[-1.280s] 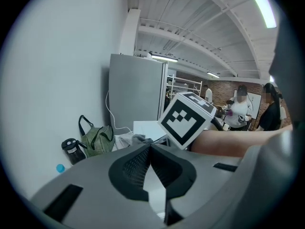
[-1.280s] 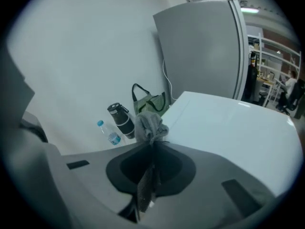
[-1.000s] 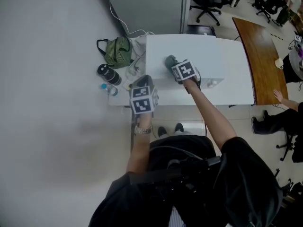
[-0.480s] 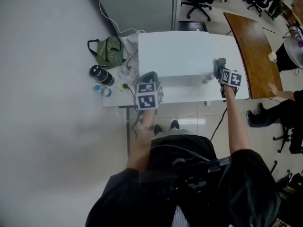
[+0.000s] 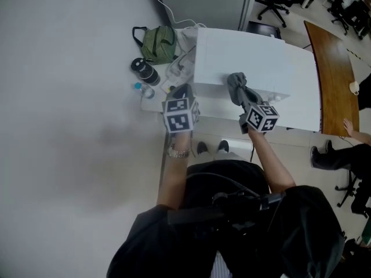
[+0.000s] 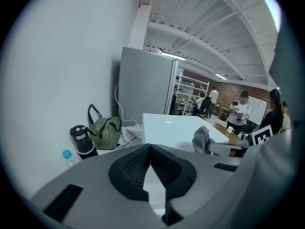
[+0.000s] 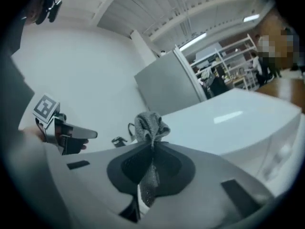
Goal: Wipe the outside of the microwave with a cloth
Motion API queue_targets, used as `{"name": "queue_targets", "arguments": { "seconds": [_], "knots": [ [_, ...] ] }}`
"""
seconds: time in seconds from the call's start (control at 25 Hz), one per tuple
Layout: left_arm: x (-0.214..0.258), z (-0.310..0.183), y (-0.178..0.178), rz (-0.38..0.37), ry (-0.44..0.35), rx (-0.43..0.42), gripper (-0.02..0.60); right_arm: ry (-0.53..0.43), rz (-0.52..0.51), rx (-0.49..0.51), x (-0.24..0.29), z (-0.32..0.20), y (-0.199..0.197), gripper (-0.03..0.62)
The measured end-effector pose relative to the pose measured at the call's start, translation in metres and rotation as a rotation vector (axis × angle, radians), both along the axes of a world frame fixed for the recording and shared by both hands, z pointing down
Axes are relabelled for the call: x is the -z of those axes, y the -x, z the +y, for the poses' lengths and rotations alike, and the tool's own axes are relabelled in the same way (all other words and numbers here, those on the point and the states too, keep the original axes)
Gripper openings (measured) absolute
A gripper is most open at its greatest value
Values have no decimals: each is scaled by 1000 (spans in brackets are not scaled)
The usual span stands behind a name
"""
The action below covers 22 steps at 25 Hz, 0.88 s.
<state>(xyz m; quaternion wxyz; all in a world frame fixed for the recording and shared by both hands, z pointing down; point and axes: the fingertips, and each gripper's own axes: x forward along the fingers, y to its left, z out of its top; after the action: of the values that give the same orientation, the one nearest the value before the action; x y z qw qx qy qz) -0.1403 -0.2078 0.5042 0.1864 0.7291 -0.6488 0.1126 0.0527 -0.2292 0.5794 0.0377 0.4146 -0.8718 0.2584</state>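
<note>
We are holding the left gripper [image 5: 183, 94] low by the front left corner of the microwave [image 5: 261, 57], jaws pressed together on nothing. We are pinching the grey cloth [image 5: 236, 83] in the right gripper [image 5: 243, 97], bunched at the top's front edge. Judging: wiping under way, sides probably remaining. Green bag [image 5: 159, 44] sitting beyond.

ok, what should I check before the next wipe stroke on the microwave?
1. Cloth clamped in right gripper: ok.
2. Cloth pressed against the microwave: cannot tell.
3. Left gripper shut, nothing in it: ok.
4. Left gripper off the microwave top, beside its left front corner: ok.
5. Bag and flask apart from the cloth: ok.
</note>
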Motion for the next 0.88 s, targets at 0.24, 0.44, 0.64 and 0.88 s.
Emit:
{"name": "queue_targets", "arguments": {
  "seconds": [0.24,0.44,0.64,0.88],
  "knots": [
    [-14,37,52,-36,47,130,-14,49,215,272,-111,55,134,12],
    [-15,51,61,-41,53,164,-14,-19,290,121,-117,16,126,12],
    [-19,39,47,-39,60,118,-14,-14,304,-45,-109,0,57,12],
    [-18,6,-8,-15,38,-18,-14,-20,422,-172,-106,-15,-61,12]
  ]
}}
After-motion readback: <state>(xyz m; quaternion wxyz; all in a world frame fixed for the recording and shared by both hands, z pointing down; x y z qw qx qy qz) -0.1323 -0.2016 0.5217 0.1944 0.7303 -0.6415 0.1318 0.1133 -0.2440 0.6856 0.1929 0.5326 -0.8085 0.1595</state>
